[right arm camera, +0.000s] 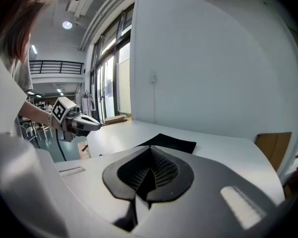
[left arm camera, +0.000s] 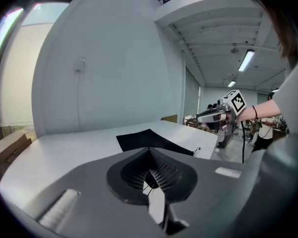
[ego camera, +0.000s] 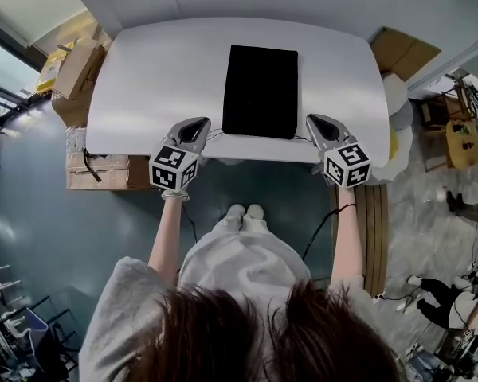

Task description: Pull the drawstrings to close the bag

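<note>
Bag (ego camera: 260,91) lying flat and black on white table (ego camera: 143,78), close to the near edge.
Left gripper (ego camera: 203,122) pinched fully shut, with a thin dark drawstring (left arm camera: 148,190) showing at the tips. Right gripper (ego camera: 311,118) closed too, with no cord made out between the jaws. Both held at the front edge, flanking the near corners.

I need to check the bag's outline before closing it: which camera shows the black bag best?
The head view: it looks down on the whole black bag, lying flat on the white table. The left gripper view and the right gripper view each show it only as a low, foreshortened dark sliver.
</note>
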`<state>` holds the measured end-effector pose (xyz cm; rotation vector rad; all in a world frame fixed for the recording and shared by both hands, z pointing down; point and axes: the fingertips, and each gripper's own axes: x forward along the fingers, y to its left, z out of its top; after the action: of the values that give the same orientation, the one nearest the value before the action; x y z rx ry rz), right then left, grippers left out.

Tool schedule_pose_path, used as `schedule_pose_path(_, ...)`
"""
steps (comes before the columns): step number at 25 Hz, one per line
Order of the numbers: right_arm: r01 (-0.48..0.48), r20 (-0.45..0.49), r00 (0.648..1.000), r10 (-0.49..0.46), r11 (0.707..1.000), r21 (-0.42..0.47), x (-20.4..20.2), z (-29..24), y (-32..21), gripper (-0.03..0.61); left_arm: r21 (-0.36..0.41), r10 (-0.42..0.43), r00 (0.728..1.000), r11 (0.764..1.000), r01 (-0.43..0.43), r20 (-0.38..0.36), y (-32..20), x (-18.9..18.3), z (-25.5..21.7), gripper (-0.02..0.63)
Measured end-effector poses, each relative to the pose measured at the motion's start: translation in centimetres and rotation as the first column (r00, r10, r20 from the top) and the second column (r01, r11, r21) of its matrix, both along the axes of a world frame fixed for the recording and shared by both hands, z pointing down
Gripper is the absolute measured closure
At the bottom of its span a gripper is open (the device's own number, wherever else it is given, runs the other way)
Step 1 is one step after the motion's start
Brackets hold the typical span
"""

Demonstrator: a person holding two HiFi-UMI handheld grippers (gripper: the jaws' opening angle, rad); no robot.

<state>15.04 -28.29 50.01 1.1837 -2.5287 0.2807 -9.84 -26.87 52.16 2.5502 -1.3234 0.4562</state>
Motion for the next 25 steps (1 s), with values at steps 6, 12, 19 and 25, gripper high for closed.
schedule_pose_path(6, 0.042, -0.084, 0.995, -0.049, 0.996, -0.083, 0.8, 3.2, 0.1, 0.566, -0.095, 0.1, 0.995, 0.991, -0.1, 0.0, 0.2, 1.7, 3.1, 0.627)
schedule_pose_path(12, 0.068, -0.121, 0.989, -0.085, 0.987, -0.143, 0.8, 5.6, -0.2, 0.566, -0.17, 0.131, 0.991, 0.978, -0.123, 0.038, 0.5, 1.5, 6.4, 0.627)
schedule_pose_path(19, 0.154, -0.21, 0.954, -0.212, 0.953, -0.261, 0.9, 9.3, 0.8, 0.565, -0.246, 0.185, 0.981, 0.955, -0.167, 0.051, 0.9, 1.5, 8.8, 0.553)
schedule_pose_path(25, 0.192, -0.303, 0.907, -0.292, 0.928, -0.32, 1.5, 11.8, 1.4, 0.513, -0.289, 0.224, 0.97, 0.939, -0.187, 0.098, 1.0, 1.2, 10.5, 0.538)
